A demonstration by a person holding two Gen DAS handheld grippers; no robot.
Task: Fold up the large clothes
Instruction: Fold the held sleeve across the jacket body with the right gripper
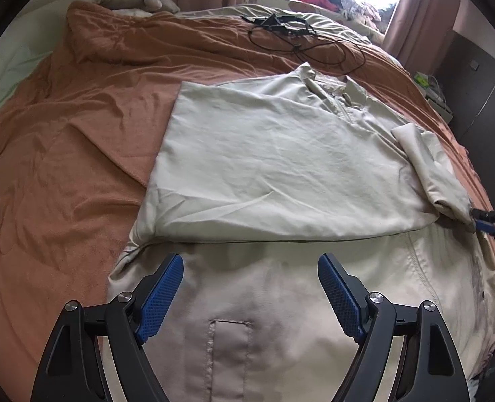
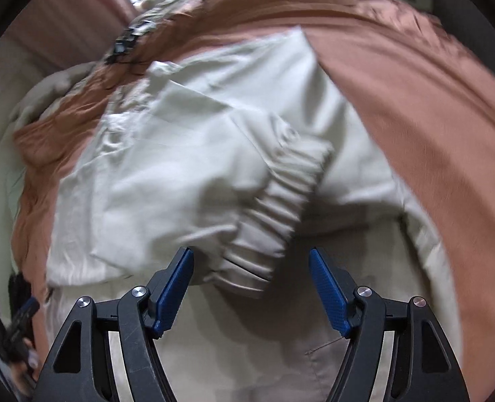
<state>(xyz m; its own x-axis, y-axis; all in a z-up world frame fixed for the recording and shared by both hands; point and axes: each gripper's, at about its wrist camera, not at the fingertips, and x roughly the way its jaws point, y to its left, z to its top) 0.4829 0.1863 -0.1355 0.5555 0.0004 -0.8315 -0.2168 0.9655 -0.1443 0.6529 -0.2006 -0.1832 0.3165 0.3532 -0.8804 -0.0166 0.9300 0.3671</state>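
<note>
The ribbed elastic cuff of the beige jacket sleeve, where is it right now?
In the right wrist view the ribbed cuff lies mid-picture on the beige jacket, just ahead of the right gripper, whose jaws stand open and apart from it.

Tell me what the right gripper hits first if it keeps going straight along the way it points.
Most likely the ribbed cuff of the beige jacket, lying just ahead of the right gripper between its open jaws. The view is blurred, so depth is uncertain; nothing else shows in between.

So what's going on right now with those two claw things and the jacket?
Left gripper open, empty, over beige jacket. Right gripper open, ribbed cuff loose ahead of it. Black cable lies farther up the bed, clear of jacket.
</note>
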